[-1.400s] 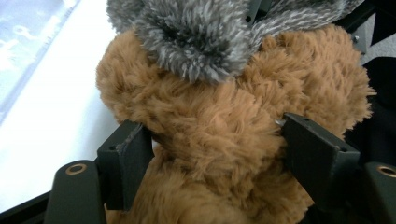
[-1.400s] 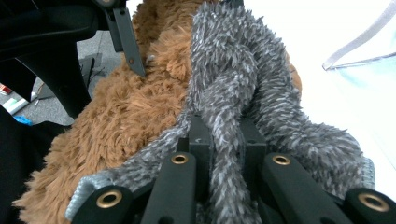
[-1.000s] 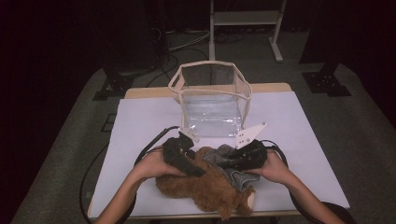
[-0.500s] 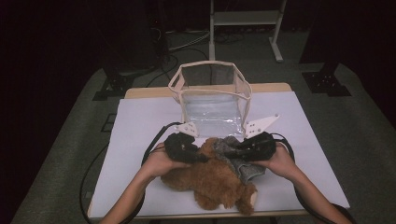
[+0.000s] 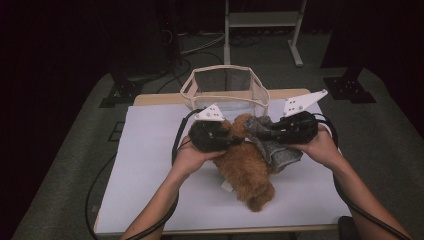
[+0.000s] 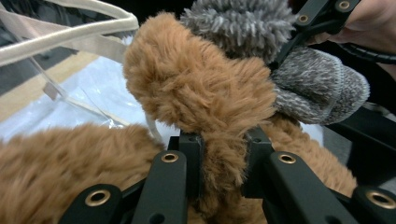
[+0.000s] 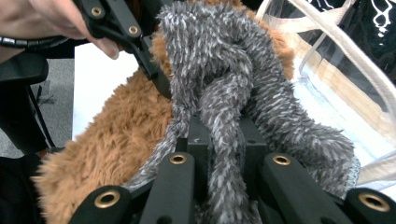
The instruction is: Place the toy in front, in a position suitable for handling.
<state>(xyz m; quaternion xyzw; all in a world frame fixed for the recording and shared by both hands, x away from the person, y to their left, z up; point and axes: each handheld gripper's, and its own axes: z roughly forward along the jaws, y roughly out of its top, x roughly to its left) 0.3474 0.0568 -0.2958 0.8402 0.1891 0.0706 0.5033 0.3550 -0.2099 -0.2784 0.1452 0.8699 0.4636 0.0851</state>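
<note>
A brown furry plush toy [image 5: 247,167] hangs partly lifted over the white table cover, its lower end still resting on it. My left gripper [image 5: 235,141] is shut on a tuft of the brown fur [image 6: 196,88], which is pinched between the jaws of the left gripper [image 6: 223,154]. A grey fuzzy cloth piece [image 5: 280,150] lies against the toy's right side. My right gripper [image 5: 260,134] is shut on a twisted strand of this grey cloth [image 7: 224,60], squeezed at the right gripper [image 7: 223,140]. The brown fur [image 7: 121,135] sits just left of it. Both grippers point toward each other.
A clear bag with cream trim [image 5: 225,85] stands open at the table's far edge, just behind the grippers. The white cover [image 5: 150,165] spreads across the table. A metal stand [image 5: 260,30] and dark equipment sit on the floor beyond.
Both hands have risen and moved away from the front edge toward the clear bag. The brown toy and the grey cloth have come up with them.
</note>
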